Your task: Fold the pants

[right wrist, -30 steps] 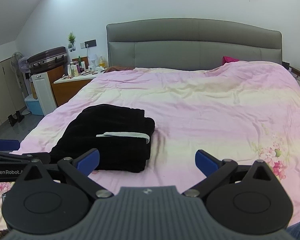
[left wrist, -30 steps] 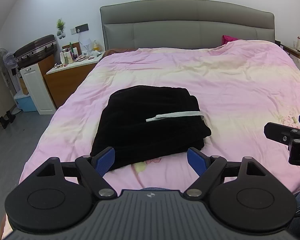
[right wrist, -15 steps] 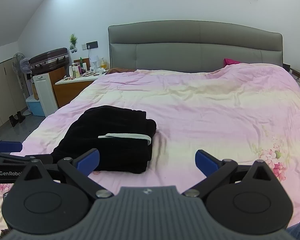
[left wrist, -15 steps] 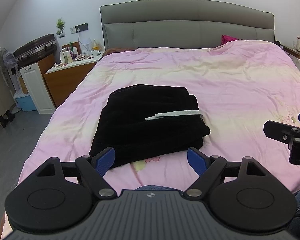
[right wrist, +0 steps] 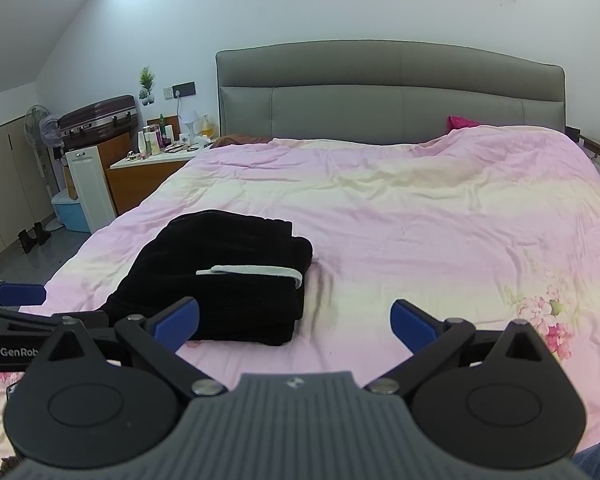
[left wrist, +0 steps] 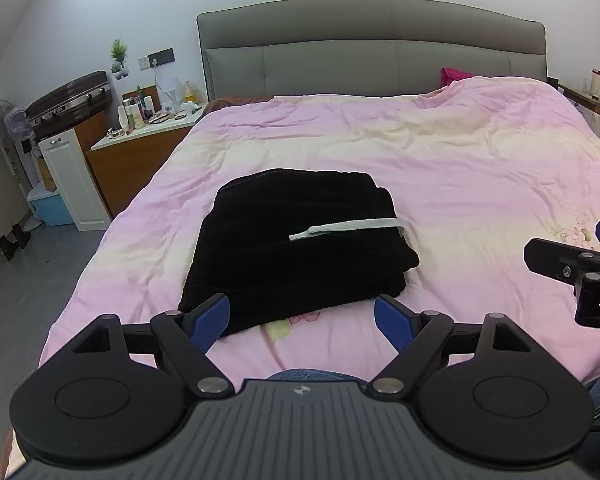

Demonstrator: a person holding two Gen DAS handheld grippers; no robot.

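The pants lie as a compact folded stack on the bed at 12 o'clock from the left gripper, which, like the right gripper, hangs spread and empty, so folding looks done.

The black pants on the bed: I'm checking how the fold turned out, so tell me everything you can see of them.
The black pants lie folded into a compact, roughly rectangular stack of several layers on the pink bedspread, toward the bed's left side and near its foot. The fabric looks soft and plush. A pale drawstring lies across the top and curls over the right edge. Only the bedspread touches them; both open tongs are held clear of them.
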